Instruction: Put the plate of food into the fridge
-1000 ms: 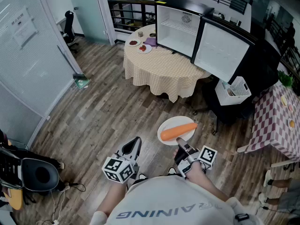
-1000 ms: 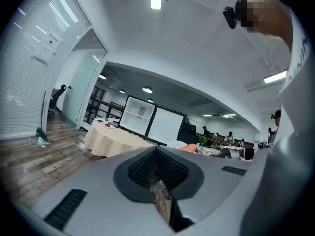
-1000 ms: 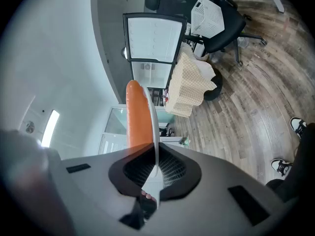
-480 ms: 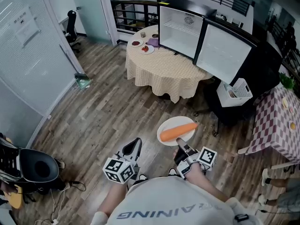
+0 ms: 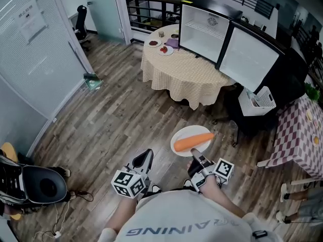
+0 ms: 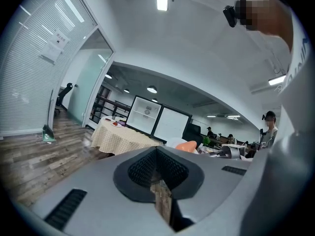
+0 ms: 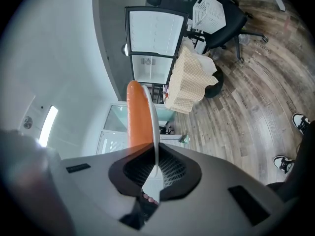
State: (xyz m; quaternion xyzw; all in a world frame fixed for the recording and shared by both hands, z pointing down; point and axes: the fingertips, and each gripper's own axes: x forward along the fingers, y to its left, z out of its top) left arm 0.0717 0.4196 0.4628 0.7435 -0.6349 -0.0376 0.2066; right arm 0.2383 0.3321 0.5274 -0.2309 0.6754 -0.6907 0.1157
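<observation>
Showing, head view: one wood-plank floor [image 5: 116, 115]; one round cloth-covered table [image 5: 186, 77], one open fridge [image 5: 204, 32] at its far side; well apart, one white plate [image 5: 185, 131] bearing one carrot [image 5: 192, 141], held by right gripper [image 5: 197, 161]. Left gripper view: left gripper [image 6: 158, 154] jaws together, empty. Right gripper view: jaws clamped on plate rim.

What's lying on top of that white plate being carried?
One orange carrot lies across the plate, whose near rim the right gripper clamps. The carrot covers the plate's middle, so anything beneath it is hidden.
</observation>
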